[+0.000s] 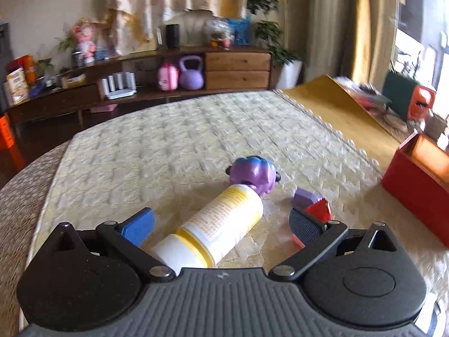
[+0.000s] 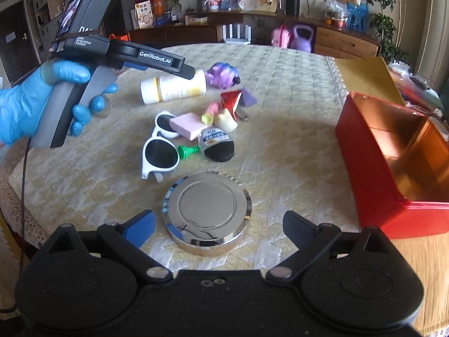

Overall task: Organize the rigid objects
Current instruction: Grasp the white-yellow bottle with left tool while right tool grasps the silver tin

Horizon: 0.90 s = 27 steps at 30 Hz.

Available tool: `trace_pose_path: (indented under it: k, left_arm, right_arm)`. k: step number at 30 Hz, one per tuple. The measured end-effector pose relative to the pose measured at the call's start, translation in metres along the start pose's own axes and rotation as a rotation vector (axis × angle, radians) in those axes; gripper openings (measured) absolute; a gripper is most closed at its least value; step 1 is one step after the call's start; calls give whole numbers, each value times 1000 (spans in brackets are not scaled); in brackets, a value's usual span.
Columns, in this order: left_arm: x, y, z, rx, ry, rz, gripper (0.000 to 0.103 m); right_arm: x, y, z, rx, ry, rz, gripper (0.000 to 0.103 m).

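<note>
On the left gripper [image 2: 193, 73] "GenRobot.AI" reads; both grippers' jaws stand apart, right gripper [image 2: 219, 224] included.

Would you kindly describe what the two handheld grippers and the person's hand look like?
Both grippers, left gripper and right gripper, have black linkages and a ribbed dark grey body, with one blue and one black finger. The left one carries white "GenRobot.AI" lettering, a grey handle and a thin dark cable. The hand wears a blue glove.

Your left gripper [image 2: 193, 73] carries "GenRobot.AI" in white on its black arm; its grey body reads "Data Acquisition System", partly hidden. Print on the white bottle [image 2: 174, 85] is too small to read.
</note>
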State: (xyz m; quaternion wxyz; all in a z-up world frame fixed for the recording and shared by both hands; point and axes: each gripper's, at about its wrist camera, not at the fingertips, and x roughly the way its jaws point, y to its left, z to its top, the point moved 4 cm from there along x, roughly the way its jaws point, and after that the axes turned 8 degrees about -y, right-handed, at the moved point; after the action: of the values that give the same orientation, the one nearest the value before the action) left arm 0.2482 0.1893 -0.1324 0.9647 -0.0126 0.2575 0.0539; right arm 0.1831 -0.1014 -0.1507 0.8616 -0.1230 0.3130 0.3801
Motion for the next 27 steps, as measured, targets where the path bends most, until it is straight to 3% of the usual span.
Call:
trace_pose_path:
  k: [10,17,27]
  left_arm:
    - [31,5,-15,11,63,-25,103]
    - [37,3,-17,24,50,-20,102]
    - [33,9,-15,7,34,-8,72]
  right_arm:
    - [21,7,-6,-11,24,26,97]
    - [25,10,-4,-30,8,14,93]
    - [22,11,-3,-35,-13,2,77]
